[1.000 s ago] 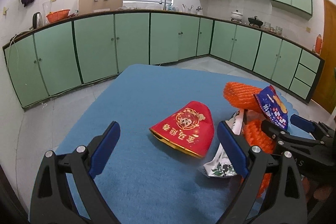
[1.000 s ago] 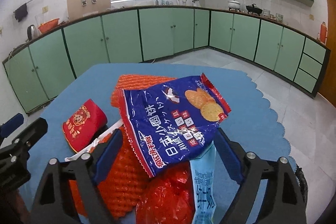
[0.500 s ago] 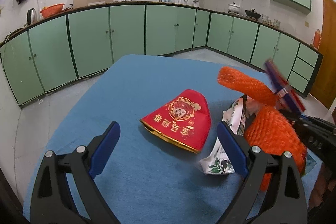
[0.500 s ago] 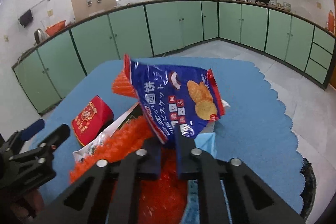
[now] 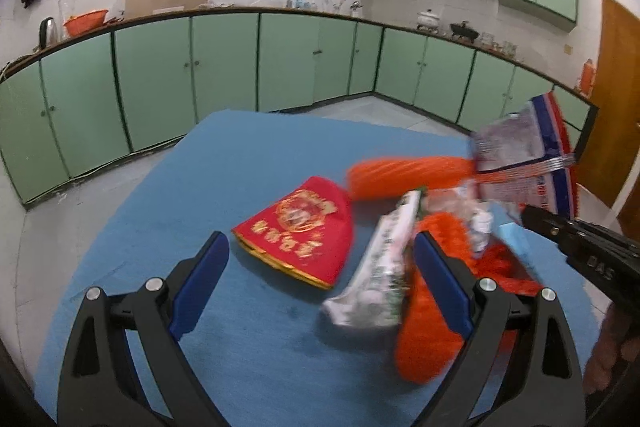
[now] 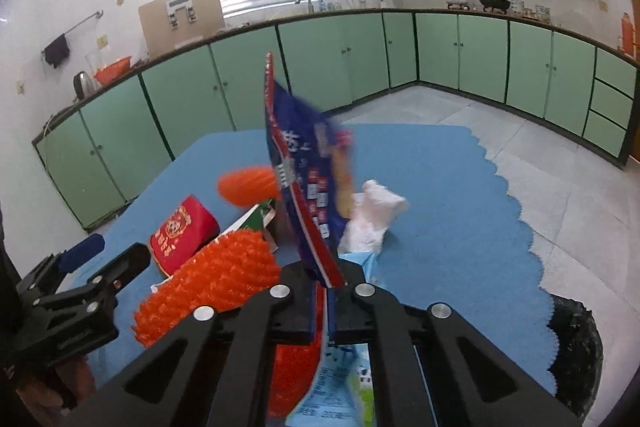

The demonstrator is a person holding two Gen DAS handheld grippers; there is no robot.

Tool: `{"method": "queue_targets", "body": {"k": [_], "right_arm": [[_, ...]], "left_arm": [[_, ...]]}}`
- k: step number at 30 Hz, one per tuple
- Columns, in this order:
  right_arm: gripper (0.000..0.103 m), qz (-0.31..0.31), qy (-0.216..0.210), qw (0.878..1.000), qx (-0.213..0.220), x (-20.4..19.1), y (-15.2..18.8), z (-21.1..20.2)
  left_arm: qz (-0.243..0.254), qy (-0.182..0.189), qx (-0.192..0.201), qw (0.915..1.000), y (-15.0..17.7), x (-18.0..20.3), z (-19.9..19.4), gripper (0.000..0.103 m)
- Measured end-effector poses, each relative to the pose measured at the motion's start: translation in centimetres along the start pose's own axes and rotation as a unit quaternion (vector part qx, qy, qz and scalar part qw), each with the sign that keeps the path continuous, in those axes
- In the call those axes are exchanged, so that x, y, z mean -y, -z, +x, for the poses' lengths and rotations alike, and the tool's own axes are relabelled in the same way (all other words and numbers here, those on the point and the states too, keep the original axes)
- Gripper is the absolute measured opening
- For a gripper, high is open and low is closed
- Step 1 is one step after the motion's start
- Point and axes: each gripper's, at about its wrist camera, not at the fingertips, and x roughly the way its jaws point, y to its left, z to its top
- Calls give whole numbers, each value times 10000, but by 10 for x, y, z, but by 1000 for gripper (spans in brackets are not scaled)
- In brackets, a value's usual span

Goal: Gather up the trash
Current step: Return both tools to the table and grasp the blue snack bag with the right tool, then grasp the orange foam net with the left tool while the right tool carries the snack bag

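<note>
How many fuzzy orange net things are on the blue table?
2 that I can tell. One orange net lies farther back, behind the blue biscuit bag pinched in the right gripper. The other lies nearer, beside the red packet. More could be hidden underneath.

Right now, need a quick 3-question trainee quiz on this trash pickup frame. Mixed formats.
1. True or false: the right gripper is shut on the blue biscuit bag.
2. Multiple choice: the left gripper is A) shut on the red pouch, B) open and holding nothing, C) out of view.
3. Fill in: the trash lies on a ____ cloth.

Key: 1 true; 2 B; 3 blue.
</note>
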Motion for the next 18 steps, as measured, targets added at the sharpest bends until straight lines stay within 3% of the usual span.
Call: {"method": "queue_targets", "body": {"k": [6,8,12,18], "right_arm": [[3,99,174,9998,81,18,4,-17],[3,135,241,9996,93,25,6,-23],[3,226,377,9990,85,41,12,-33],[3,326,425,9985,79,52,19,-40]], "left_arm": [[155,447,-63,9989,6,35,-4,90],[231,526,-86,9983,11,47,-4,79],[428,602,-162,9971,18,67,1,71],[600,514,-330,9963,29,83,14,45]]}}
